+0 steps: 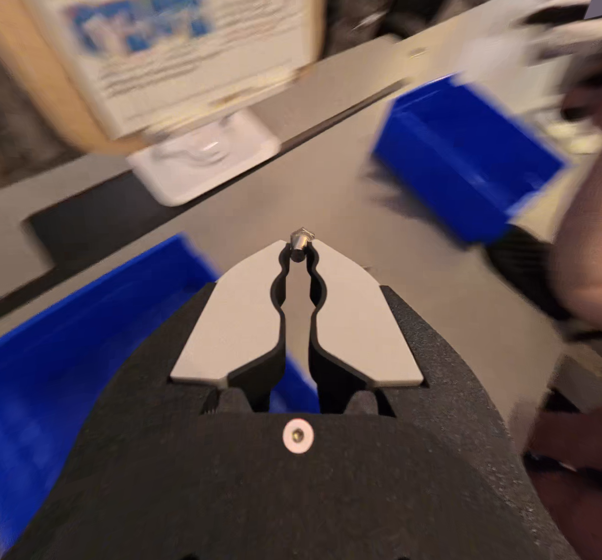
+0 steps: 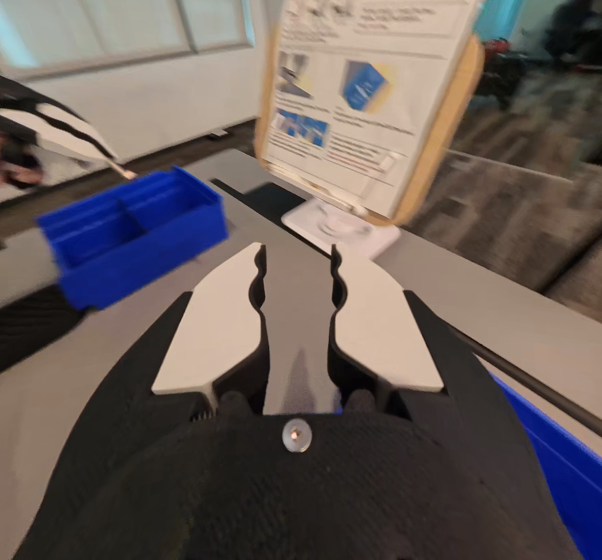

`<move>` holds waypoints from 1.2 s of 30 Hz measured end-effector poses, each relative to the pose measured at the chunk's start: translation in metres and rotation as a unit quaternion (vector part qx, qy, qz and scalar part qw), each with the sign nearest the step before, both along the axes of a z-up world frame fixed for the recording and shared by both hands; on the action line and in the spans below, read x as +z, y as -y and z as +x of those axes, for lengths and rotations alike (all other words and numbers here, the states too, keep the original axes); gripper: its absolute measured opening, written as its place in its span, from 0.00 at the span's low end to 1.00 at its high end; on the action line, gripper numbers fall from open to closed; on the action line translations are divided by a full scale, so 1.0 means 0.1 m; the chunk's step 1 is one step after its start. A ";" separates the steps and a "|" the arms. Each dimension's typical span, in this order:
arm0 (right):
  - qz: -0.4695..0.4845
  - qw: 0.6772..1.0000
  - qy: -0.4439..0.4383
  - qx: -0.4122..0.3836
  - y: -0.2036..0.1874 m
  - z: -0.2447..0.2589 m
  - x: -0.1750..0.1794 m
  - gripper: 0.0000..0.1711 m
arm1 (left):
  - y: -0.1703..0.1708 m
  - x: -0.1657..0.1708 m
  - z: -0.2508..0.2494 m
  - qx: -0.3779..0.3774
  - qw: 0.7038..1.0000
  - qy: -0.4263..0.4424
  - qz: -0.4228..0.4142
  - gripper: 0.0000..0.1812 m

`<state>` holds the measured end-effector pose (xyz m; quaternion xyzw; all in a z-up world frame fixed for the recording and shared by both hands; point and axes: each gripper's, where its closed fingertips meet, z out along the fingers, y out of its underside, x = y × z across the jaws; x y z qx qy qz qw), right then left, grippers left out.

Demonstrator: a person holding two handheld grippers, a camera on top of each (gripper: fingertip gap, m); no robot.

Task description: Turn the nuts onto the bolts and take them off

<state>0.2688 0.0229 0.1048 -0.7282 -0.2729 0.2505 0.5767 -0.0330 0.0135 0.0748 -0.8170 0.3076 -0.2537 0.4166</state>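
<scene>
Between the tips of the left hand-held gripper point(image 1: 301, 246), above the grey desk point(image 1: 325, 192), a small steel bolt point(image 1: 300, 240) is pinched. Its long axis runs roughly along the fingers, its wider end pointing away from the camera; whether a nut sits there is unclear. The right hand-held gripper point(image 2: 297, 252) is spread apart and empty. A nut probably comes next — best met square to that axis, the clamp kept firm.

bolt point(image 1: 299, 244): shiny bare metal
left gripper point(image 1: 298, 246): matt grainy black body, smooth pale finger plates
bin point(image 2: 136, 238): smooth blue plastic
table point(image 2: 488, 326): matt grey
board point(image 2: 439, 140): pale wood, paper sheet
</scene>
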 end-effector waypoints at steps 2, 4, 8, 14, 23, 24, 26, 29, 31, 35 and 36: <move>0.018 0.995 -0.046 0.082 0.18 -0.39 0.13 0.21 | 0.34 0.21 0.43 -0.089 0.994 0.056 0.025 0.05; 0.030 0.976 -0.095 0.192 0.47 -0.81 0.25 0.21 | 0.60 0.31 0.75 -0.148 0.985 0.078 0.046 0.05; 0.008 0.927 -0.159 0.339 0.94 -1.32 0.33 0.21 | 0.85 0.42 1.16 -0.207 0.971 0.096 0.067 0.05; -0.029 0.931 -0.062 0.359 0.92 -1.68 -0.19 0.26 | 0.81 0.13 1.28 -0.213 0.974 0.063 0.041 0.04; -0.070 0.922 -0.038 0.380 0.89 -1.90 -0.57 0.06 | 0.79 -0.06 1.34 -0.230 0.971 0.070 0.003 0.05; -0.075 0.926 -0.041 0.368 0.84 -1.89 -0.57 0.06 | 0.74 0.03 1.31 -0.217 0.972 0.088 0.023 0.10; -0.089 0.928 -0.084 0.351 0.73 -1.85 -0.52 0.06 | 0.64 0.23 1.19 -0.184 0.973 0.126 0.065 0.16; -0.116 0.909 -0.178 0.358 0.67 -1.76 -0.36 0.06 | 0.64 0.22 1.06 -0.176 0.970 0.140 0.086 0.14; -0.115 0.898 -0.224 0.360 0.66 -1.70 -0.24 0.06 | 0.68 0.13 1.13 -0.191 0.968 0.144 0.072 0.18; -0.100 0.894 -0.248 0.361 0.66 -1.66 -0.14 0.06 | 0.77 -0.10 1.43 -0.232 0.963 0.137 0.023 0.21; -0.096 0.893 -0.249 0.361 0.68 -1.66 -0.13 0.06 | 0.79 -0.11 1.49 -0.237 0.961 0.139 0.025 0.22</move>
